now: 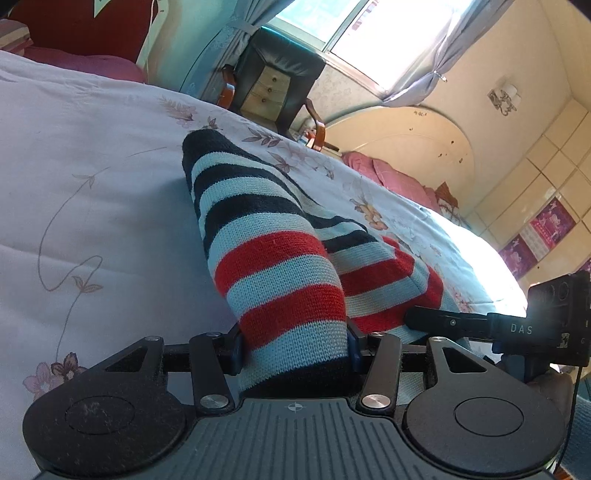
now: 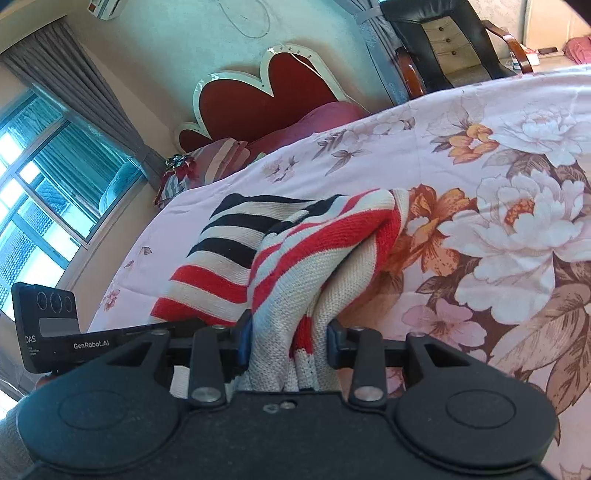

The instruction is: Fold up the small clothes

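A small knitted striped garment point(image 1: 273, 258), with red, dark navy and pale blue bands, lies on the floral bedspread point(image 1: 92, 166). My left gripper point(image 1: 293, 350) is shut on one striped end of it, the knit bunched between the jaws. My right gripper point(image 2: 290, 343) is shut on another bunched part of the same garment point(image 2: 295, 258), where the cloth folds over itself. The right gripper's body shows in the left wrist view point(image 1: 517, 328), close on the right. The left gripper's body shows in the right wrist view point(image 2: 55, 325), at the left.
The bed's red heart-shaped headboard point(image 2: 266, 92) and pink pillows point(image 2: 325, 114) are at the far end. A black armchair point(image 1: 277, 81) stands beside the bed near the curtained window point(image 1: 369, 33). Another pink pillow point(image 1: 391, 173) lies past the bed.
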